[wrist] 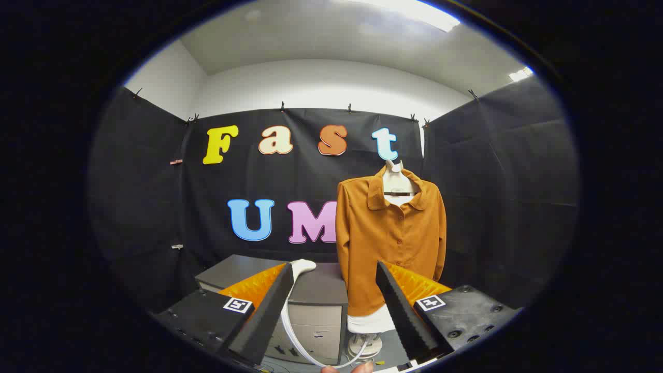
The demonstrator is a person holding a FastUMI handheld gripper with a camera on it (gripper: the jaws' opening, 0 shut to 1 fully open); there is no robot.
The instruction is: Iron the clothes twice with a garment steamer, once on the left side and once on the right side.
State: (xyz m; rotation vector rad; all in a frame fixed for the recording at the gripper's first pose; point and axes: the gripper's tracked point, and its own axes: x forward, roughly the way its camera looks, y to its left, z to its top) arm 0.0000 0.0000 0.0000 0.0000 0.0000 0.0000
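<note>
There is one shirt [389, 248], and it is orange-brown with long sleeves, a collar and a row of little buttons down the front. It hangs on one white dress form [398, 178], whose neck pokes out above the collar and whose white bottom shows under the hem. The form stands on a round white base [365, 346] on the floor. The shirt is beyond the gripper's fingers, a bit to the right, and its lower part shows in the gap between the two. There is one gripper [336, 280] with two fingers [267, 316], and they stand wide apart with nothing between them, so the gripper is open and holds nothing. There is one steamer head [302, 266], white and rounded, lying on top of a grey cabinet [318, 305], just past the tip of the left finger. One white hose [291, 331] runs down from the head, past the front of the cabinet, and curves along the floor toward the base of the form. The cabinet is the one box-like thing here. It stands just to the left of the shirt, its front is shut, and I cannot tell what is inside. At the very bottom, between the fingers, two fingertips [348, 369] of a person's hand peek up.
</note>
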